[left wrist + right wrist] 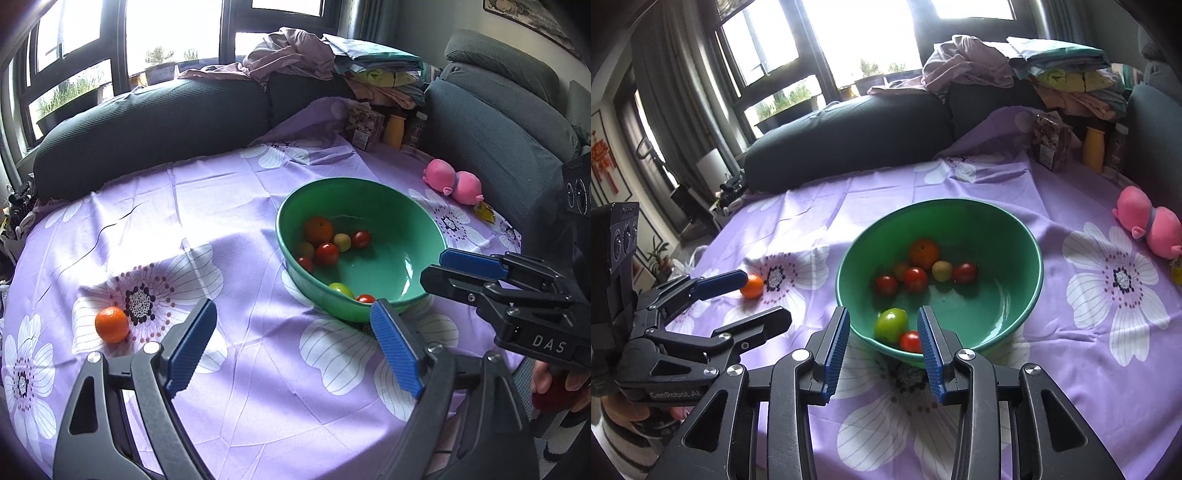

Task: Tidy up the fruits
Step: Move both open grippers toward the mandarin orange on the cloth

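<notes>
sitting in the green bowl [1027, 295] are eight fruits: one orange [924, 253], four red tomatoes, one green tomato [891, 325], and two yellowish ones. a second orange, the lone mandarin [112, 325], lies on the purple cloth [258, 369]. left gripper [291, 343] and right gripper [882, 350] both hang spread apart, holding nothing.
</notes>
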Demonstrator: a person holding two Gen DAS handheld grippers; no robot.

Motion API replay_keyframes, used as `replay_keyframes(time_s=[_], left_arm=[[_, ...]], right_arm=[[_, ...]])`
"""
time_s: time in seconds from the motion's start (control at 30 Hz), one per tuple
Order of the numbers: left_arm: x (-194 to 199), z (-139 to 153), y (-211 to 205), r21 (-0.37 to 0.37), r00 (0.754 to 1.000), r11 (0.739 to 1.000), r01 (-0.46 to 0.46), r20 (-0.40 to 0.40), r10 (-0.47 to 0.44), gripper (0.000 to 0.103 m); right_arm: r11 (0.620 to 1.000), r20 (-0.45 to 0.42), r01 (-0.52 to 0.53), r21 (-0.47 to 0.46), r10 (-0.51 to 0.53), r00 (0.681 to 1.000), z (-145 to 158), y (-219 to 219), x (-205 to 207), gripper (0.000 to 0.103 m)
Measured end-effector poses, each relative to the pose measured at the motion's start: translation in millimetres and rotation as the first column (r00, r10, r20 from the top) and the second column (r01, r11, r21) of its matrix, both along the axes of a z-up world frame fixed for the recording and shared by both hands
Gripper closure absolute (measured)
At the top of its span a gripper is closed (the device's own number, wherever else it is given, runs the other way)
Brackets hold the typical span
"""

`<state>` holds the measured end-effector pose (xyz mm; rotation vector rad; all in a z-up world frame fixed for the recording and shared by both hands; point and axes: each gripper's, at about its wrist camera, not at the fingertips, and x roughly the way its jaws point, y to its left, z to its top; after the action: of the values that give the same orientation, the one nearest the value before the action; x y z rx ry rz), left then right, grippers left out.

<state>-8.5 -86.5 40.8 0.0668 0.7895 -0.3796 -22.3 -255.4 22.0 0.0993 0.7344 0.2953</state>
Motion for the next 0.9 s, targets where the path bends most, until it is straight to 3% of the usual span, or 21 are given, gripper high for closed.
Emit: replay_keyframes(time_s=[0.17, 0.43, 0.67, 0.8, 0.9], left_arm=[[-7.1, -2.8, 17.6, -0.008, 0.999, 0.999, -0.053, -0.012, 0.053, 0.006], [-14.5, -15.0, 60.7, -0.12, 0.983, 0.981, -0.151, -0.12, 0.136, 0.001], [-24.2, -13.8, 100.1, -0.325, 0.973, 0.926, -0.195, -0.183, 0.141, 0.001], [-30.8, -12.6, 125.9, -0.365, 0.962, 0.895, -0.255, -0.191, 0.196, 0.001], [-35.6, -12.9, 146.5, -0.454, 0.959, 0.848, -0.276, -0.192, 0.209, 0.001]], right_arm=[[0.999, -0.016, -0.032, 0.002, 0.032, 0.999, -2.6, 10.9, -2.3, 0.049], [0.993, -0.051, -0.115, 0.014, 0.116, 0.992, -10.8, 36.6, -3.2, 0.049], [0.985, -0.062, -0.171, -0.013, 0.17, 0.984, -15.1, 60.9, -6.2, 0.048], [0.979, -0.072, -0.204, -0.018, 0.202, 0.977, -18.6, 73.6, -6.6, 0.048], [0.972, -0.084, -0.233, -0.019, 0.23, 0.969, -24.0, 83.7, -4.0, 0.048]])
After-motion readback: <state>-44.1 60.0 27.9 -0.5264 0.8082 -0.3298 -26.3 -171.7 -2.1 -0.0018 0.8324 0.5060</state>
